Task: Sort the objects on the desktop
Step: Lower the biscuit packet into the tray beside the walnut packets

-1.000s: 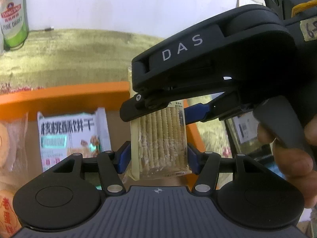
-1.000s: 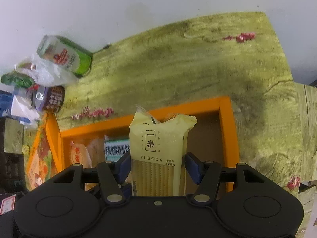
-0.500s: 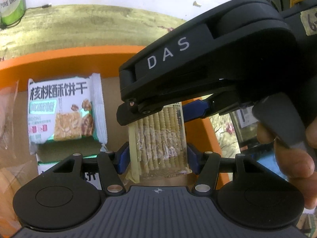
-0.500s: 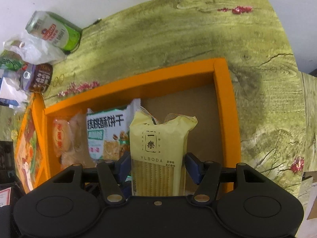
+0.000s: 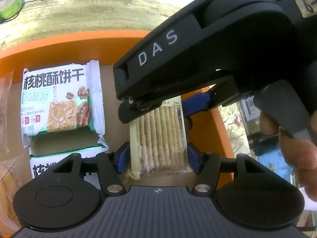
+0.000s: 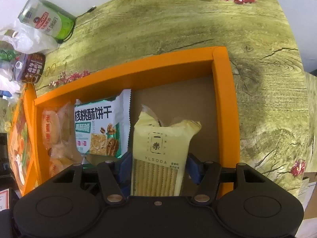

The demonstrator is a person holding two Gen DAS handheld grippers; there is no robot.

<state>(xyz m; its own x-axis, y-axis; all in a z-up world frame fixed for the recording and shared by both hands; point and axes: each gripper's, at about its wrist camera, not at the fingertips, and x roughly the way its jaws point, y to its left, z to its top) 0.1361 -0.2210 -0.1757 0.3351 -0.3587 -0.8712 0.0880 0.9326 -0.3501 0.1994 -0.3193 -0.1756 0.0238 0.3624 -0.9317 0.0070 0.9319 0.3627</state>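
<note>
Both claws are at the same yellow cracker pack (image 6: 158, 158), which stands over the bare cardboard floor at the right end of the orange tray (image 6: 221, 103).

The right claw (image 6: 158, 168) is clenched on the pack: its blue pads press the wrapper's two sides low on the printed face, and the crimped top of the pack stands up beyond the fingertips. In the left wrist view this claw comes in from the upper right as a black body marked "DAS", with a person's hand (image 5: 287, 138) on its handle at the right edge.

The left claw (image 5: 158, 154) straddles the clear window end of the pack, where the row of crackers shows. Its jaws have just been opening with the pack between them. The left blue pad (image 5: 122, 158) appears to stand slightly off the wrapper; whether the right pad touches it I cannot tell for certain, so this claw looks released or nearly so.

In the tray, just left of the cracker pack, lies a white and green walnut biscuit packet (image 6: 99, 130), with a second packet of the same print partly under its near edge in the left wrist view. Further left are clear-wrapped pastries (image 6: 55, 130) against the tray's left wall.

The tray sits on a green wood-grain worktop (image 6: 178, 23). At the far left of the worktop, a green beer can (image 6: 47, 19) stands beside a crumpled plastic bag (image 6: 25, 37) and a small dark tin (image 6: 32, 69).
</note>
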